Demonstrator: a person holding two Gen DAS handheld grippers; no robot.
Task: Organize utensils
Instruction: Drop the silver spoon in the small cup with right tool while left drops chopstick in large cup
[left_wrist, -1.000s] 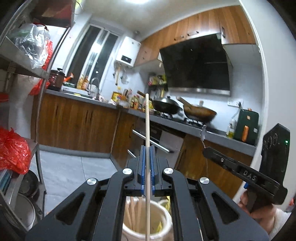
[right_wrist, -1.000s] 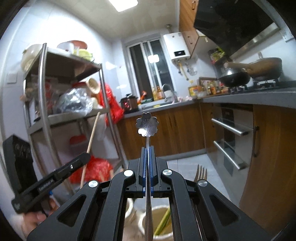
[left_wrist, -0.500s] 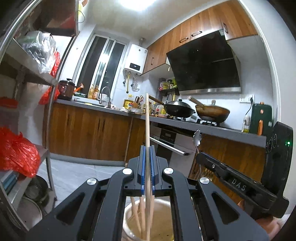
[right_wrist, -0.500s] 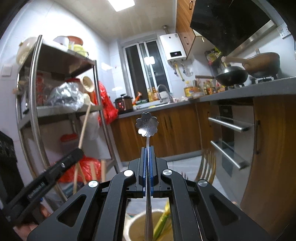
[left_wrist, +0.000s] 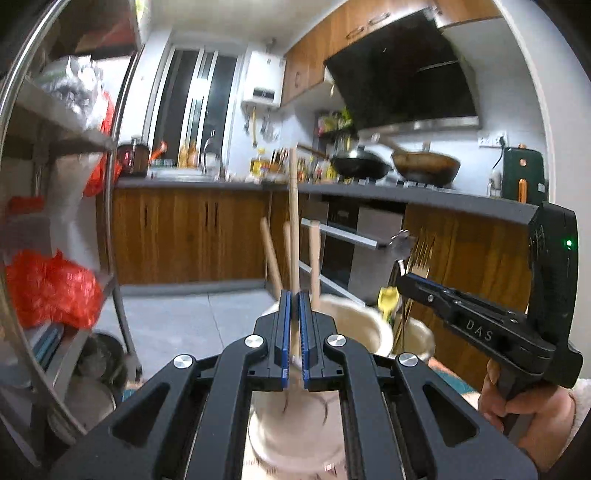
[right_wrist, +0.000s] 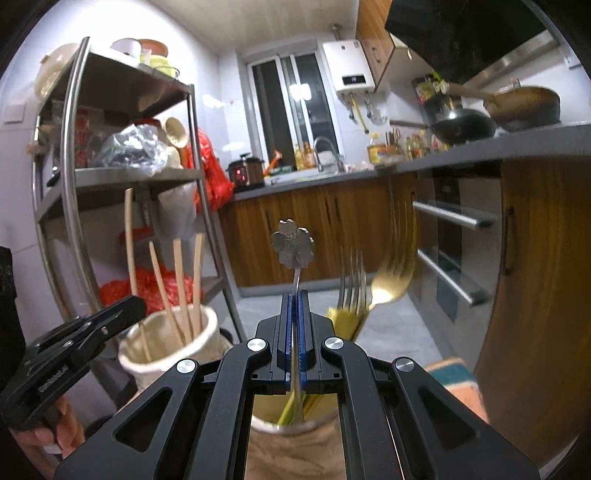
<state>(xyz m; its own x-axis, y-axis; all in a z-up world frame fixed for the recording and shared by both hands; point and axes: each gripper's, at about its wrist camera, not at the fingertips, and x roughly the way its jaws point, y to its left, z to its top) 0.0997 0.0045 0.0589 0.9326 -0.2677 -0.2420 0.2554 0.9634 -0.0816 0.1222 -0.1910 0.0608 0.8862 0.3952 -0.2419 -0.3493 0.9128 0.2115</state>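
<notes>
My left gripper (left_wrist: 294, 295) is shut on a long wooden chopstick (left_wrist: 293, 206), upright, its lower end inside a white ceramic holder (left_wrist: 354, 325) with other chopsticks (left_wrist: 271, 254). My right gripper (right_wrist: 294, 295) is shut on a silver spoon with a flower-shaped handle end (right_wrist: 292, 243), upright, its lower end in a second holder (right_wrist: 295, 428) that also contains a silver fork (right_wrist: 352, 280), a gold spoon (right_wrist: 391, 284) and a yellow-green utensil (right_wrist: 343, 321). The white holder (right_wrist: 166, 343) with chopsticks stands to the left in the right wrist view, the left gripper (right_wrist: 92, 332) beside it.
A steel shelf rack (right_wrist: 74, 177) with bags and bowls stands at the left. A wooden cabinet run with a grey counter (left_wrist: 369, 190) carries woks (left_wrist: 424, 166) and bottles. Oven handles (right_wrist: 454, 218) jut out at the right. Grey tile floor (left_wrist: 192, 317) lies beyond.
Both grippers have moved down. The chopstick and the flower spoon now sit deeper in their holders, and the other chopsticks, the fork and the gold spoon have risen into view.
</notes>
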